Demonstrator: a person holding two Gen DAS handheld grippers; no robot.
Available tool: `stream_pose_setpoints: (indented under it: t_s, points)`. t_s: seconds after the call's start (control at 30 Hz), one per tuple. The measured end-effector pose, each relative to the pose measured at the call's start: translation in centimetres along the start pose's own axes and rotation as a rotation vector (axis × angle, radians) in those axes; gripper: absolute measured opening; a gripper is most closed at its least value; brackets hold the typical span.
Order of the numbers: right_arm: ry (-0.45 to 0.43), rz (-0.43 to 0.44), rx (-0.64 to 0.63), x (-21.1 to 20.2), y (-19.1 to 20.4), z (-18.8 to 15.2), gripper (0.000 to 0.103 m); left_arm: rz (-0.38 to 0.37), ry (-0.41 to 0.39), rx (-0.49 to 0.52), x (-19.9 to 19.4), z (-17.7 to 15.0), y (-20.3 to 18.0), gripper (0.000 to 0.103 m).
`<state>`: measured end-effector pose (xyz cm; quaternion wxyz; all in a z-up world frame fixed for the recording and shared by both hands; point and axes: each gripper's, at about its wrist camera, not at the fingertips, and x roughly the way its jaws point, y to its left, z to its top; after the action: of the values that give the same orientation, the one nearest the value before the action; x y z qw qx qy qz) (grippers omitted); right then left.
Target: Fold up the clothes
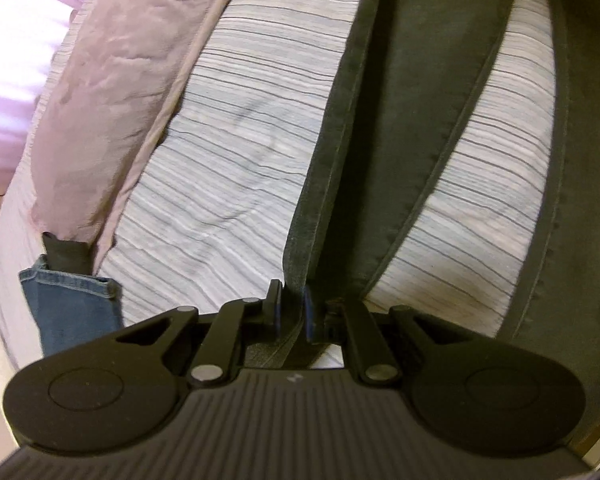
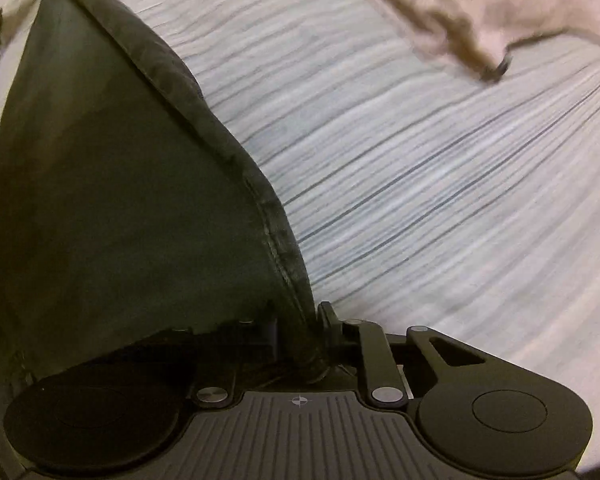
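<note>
Currently clamped: left gripper (image 1: 291,312) fingers together on a seamed edge of the dark garment (image 1: 412,128); right gripper (image 2: 300,332) fingers together on another hemmed edge of the same garment (image 2: 100,200). Garment held up off the striped bedsheet (image 1: 228,152), hanging in strips and panels between the two grips, well clear of the bed surface at the held edges.

Handling, judged from drape:
- Soft and limp; no stiffness to hold a fold line unaided.
- Light; sags freely from each pinch point.
- Matte weave, likely not slippery, though thin edges could creep out of a narrow pinch.
- Not fragile.

Hold points: on the stitched hems, where the doubled cloth gives the firmest bite. Mid-panel pinches likely to bunch.

Count:
- Grippers: two, both closed on cloth.
- Dark garments in hand: one, so far as can be told.
- Pale pink cloth (image 1: 112,92): one, lying on the bedsheet beyond the dark garment; seen also in the right wrist view (image 2: 500,4).
- Blue denim piece (image 1: 72,308): one, a hemmed end only, beside the near end of the pink cloth.
- Small dark piece (image 1: 66,254): one, between denim and pink cloth; type cannot be told.
</note>
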<state>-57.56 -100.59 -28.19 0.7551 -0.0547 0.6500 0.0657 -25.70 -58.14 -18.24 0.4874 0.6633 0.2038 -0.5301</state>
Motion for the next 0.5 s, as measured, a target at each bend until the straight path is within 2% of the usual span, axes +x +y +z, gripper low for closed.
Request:
stream_pose_setpoints:
  t_s: [0.13,0.27,0.4,0.5]
  points:
    - [-0.128,-0.188,0.032,-5.7,2.9,-1.6,0.012,0.044,-0.036,-0.039,-2.4,-0.6,1.0,0.008]
    - [-0.266,-0.435,0.042,-11.6,10.4,-4.3,0.012,0.061,-0.09,-0.061,-6.4,-2.2,0.8,0.008]
    - [-0.352,-0.637,0.124,-14.7,21.1,-9.0,0.012,-0.025,-0.11,-0.018,-10.5,-4.8,-2.9,0.008]
    - [-0.33,-0.696,0.217,-13.7,28.9,-12.4,0.012,-0.135,-0.11,-0.033,-11.6,-7.7,-6.8,0.008]
